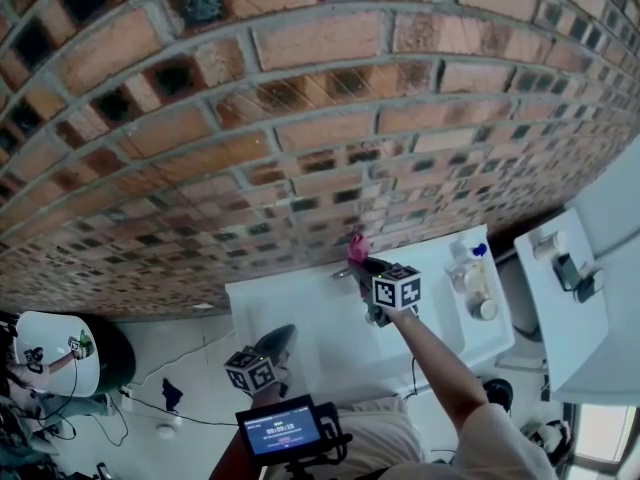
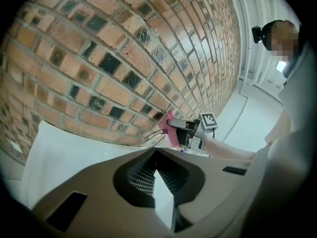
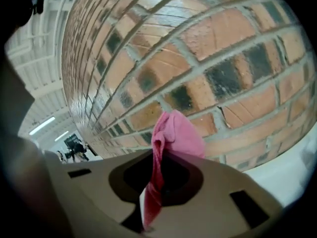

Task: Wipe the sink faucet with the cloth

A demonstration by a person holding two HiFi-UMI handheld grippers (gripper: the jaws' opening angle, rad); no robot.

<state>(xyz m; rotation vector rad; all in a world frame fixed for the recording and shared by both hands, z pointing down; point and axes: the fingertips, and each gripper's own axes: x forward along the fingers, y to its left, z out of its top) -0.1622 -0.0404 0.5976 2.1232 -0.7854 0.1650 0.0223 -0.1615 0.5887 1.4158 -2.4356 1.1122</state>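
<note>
One sink, one faucet, one pink cloth, two grippers. Your right gripper is clamped on the cloth, which bunches above the jaws and hangs in a strip below them. In the head view the cloth sits at the back of the sink against the brick wall, just beside the faucet; contact can't be told. Your left gripper is low over the basin, tips together, nothing between them. One blue-capped bottle and one round jar stand on the right ledge. The small screen has writing too small to read.
</note>
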